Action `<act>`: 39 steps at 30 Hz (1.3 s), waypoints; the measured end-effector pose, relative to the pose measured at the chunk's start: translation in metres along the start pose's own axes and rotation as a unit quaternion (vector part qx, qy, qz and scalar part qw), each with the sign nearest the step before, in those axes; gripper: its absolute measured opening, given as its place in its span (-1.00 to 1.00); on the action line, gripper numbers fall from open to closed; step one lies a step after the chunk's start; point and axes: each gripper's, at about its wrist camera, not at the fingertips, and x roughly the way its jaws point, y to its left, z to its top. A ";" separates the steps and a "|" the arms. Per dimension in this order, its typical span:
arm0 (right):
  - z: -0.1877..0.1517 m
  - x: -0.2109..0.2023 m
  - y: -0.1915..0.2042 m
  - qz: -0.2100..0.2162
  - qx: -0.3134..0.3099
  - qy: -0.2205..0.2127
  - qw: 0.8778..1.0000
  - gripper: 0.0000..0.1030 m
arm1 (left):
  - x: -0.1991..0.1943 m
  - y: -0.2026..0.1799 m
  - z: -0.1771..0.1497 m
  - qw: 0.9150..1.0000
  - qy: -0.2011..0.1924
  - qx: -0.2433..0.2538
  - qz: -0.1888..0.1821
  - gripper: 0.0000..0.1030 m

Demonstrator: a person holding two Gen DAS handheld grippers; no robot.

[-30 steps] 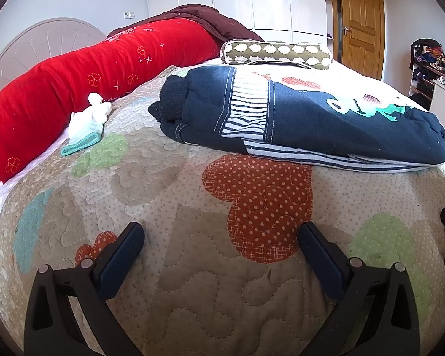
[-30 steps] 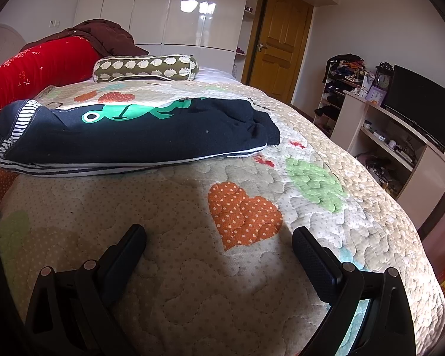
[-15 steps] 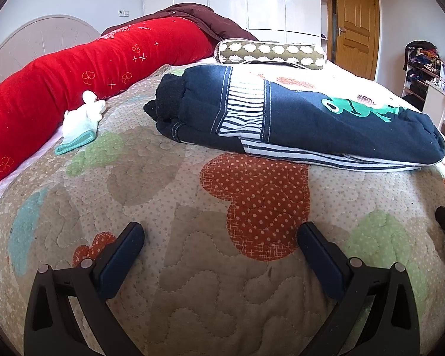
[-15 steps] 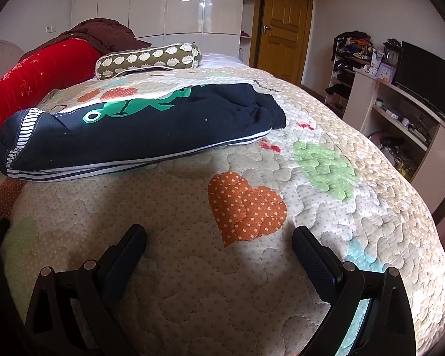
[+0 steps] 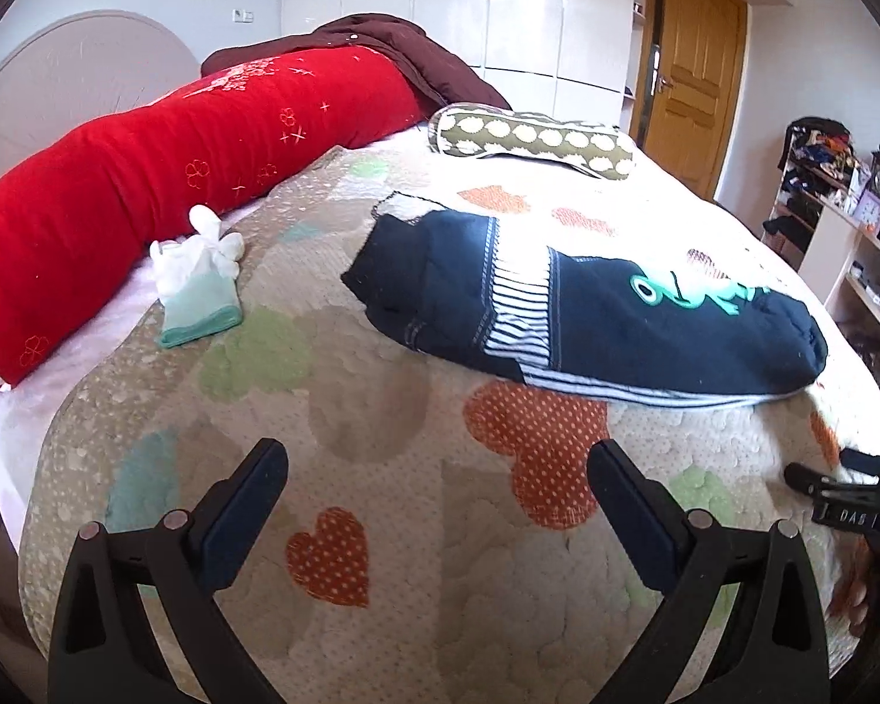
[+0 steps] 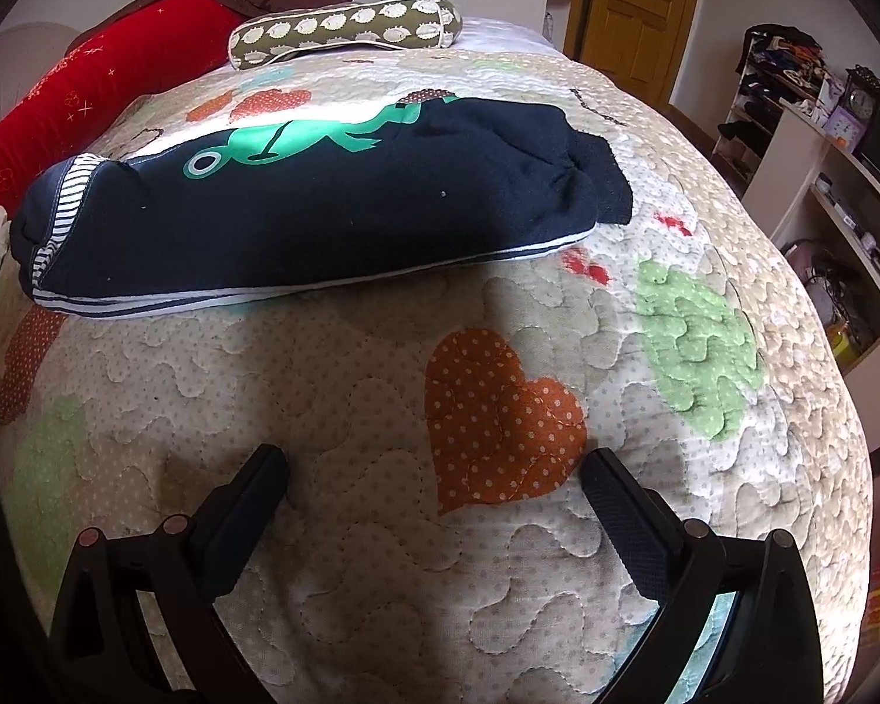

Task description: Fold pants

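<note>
We see the navy pants [image 5: 586, 317] lying folded lengthwise on the quilt [image 5: 381, 440], across the middle and right of the left wrist view, with a striped waistband and a green frog print on top. In the right wrist view the same pants [image 6: 334, 217] stretch across the upper half of the frame.

Our left gripper [image 5: 437, 504] sits at the bottom of its frame with its jaws wide apart, holding nothing, well short of the pants. Our right gripper [image 6: 434, 504] also has its jaws spread apart over an orange heart patch [image 6: 498, 416], apart from the pants.

A long red bolster [image 5: 164, 176] fills the upper left, a pair of white and mint socks [image 5: 196, 284] lies beside it, and a patterned roll pillow [image 5: 534, 138] rests near the top centre.
</note>
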 end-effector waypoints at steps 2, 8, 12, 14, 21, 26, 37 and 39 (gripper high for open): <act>-0.003 -0.001 0.001 0.000 -0.006 -0.013 1.000 1.00 | 0.007 0.013 0.012 0.999 0.017 -0.026 -0.021 0.98; 0.006 -0.019 0.001 0.023 -0.019 -0.003 1.000 0.62 | 0.025 0.031 0.048 0.996 0.034 -0.062 -0.054 0.98; 0.011 -0.028 0.000 0.024 -0.024 -0.016 0.999 0.56 | 0.033 0.014 0.057 1.000 0.019 -0.016 0.000 0.98; 0.015 -0.030 -0.003 0.029 -0.012 -0.022 0.999 0.56 | 0.038 0.005 0.058 1.000 0.020 0.003 0.005 0.98; 0.033 -0.011 -0.028 0.074 0.061 -0.002 0.995 0.56 | 0.067 -0.017 0.056 0.998 0.050 0.036 0.001 0.98; 0.047 -0.001 -0.053 0.131 0.128 0.002 0.983 0.56 | 0.100 -0.005 0.065 0.992 0.091 -0.024 -0.080 0.98; 0.096 0.039 -0.072 0.136 0.239 -0.016 0.961 -0.48 | 0.160 0.022 0.090 0.964 0.173 -0.156 -0.129 -0.57; 0.098 0.038 -0.077 0.175 0.263 -0.010 0.949 -0.70 | 0.147 0.028 0.092 0.958 0.173 -0.166 -0.155 -0.70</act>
